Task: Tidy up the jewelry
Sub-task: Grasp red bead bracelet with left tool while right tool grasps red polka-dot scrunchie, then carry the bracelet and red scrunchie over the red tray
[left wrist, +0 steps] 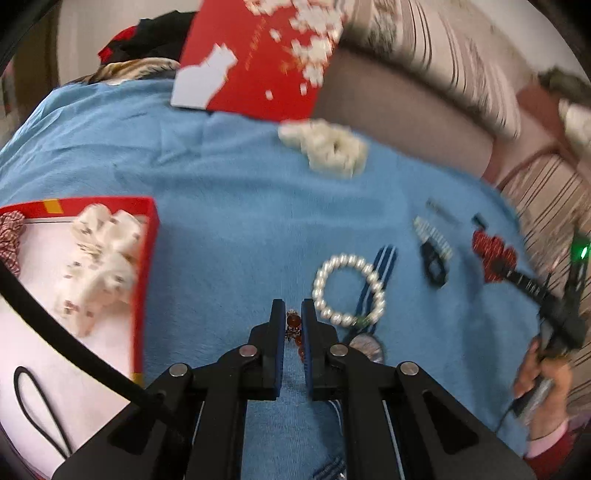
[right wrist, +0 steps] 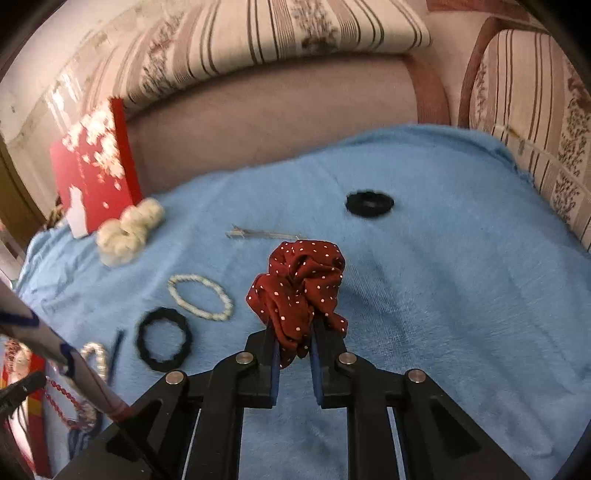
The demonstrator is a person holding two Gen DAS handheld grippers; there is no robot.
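Observation:
My left gripper [left wrist: 293, 314] is shut on an amber bead bracelet [left wrist: 294, 326] above the blue cloth [left wrist: 229, 236]. A pearl bracelet [left wrist: 347, 290] lies just right of it, over a blue striped band [left wrist: 382, 264]. The open red box [left wrist: 146, 258] with a white floral scrunchie [left wrist: 99, 258] is on the left. My right gripper [right wrist: 293, 326] is shut on a dark red polka-dot scrunchie [right wrist: 299, 284], held above the cloth; it shows at the right in the left wrist view [left wrist: 493, 256]. A pearl bracelet [right wrist: 201, 297] and a black scrunchie [right wrist: 162, 338] lie to its left.
The red box lid [left wrist: 258, 55] leans against the sofa at the back. A cream fluffy scrunchie [left wrist: 325, 147] lies near it. A dark hair clip [left wrist: 434, 251], a silver pin [right wrist: 258, 233] and another black hair tie [right wrist: 369, 203] lie on the cloth. Striped cushions [right wrist: 295, 33] stand behind.

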